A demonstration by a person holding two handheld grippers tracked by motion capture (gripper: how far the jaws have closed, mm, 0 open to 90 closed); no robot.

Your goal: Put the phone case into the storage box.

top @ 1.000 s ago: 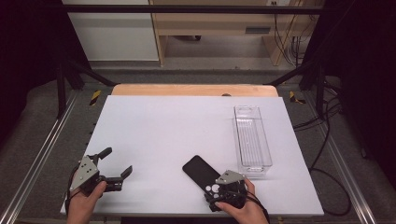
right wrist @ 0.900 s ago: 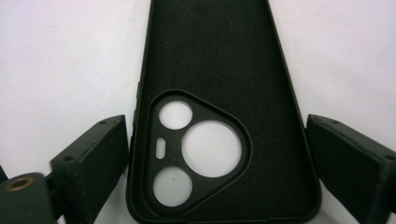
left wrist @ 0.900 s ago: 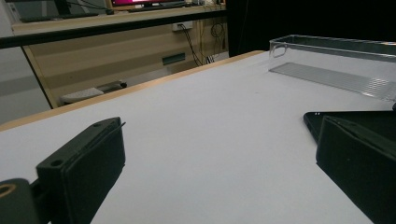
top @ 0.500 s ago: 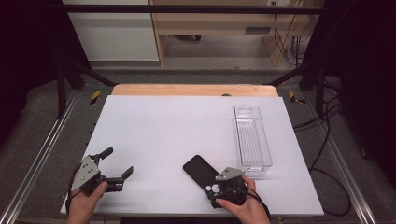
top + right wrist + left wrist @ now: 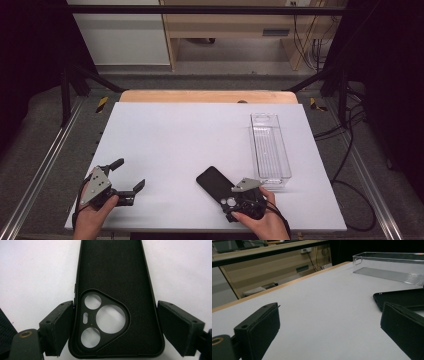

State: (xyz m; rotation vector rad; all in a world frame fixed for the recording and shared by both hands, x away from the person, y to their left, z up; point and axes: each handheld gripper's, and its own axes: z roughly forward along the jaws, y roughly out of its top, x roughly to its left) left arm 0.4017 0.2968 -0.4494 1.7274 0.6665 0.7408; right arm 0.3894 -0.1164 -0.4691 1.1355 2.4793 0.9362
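Black phone case (image 5: 117,302), between hand-held gripper (image 5: 116,325) jaws

Phone case (image 5: 214,182) left of clear tray (image 5: 270,145)

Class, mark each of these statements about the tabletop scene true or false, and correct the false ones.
1. The black soft phone case lies between the right gripper fingers. True.
2. The phone case sits inside the clear rectangular plastic tray. False: it lies on the white table, beside the tray.
3. The clear tray is empty. True.
4. The left gripper is clamped on the phone case. False: it is open over bare table, with nothing between its fingers.
5. The camera cutouts in the case show the white table through them. True.
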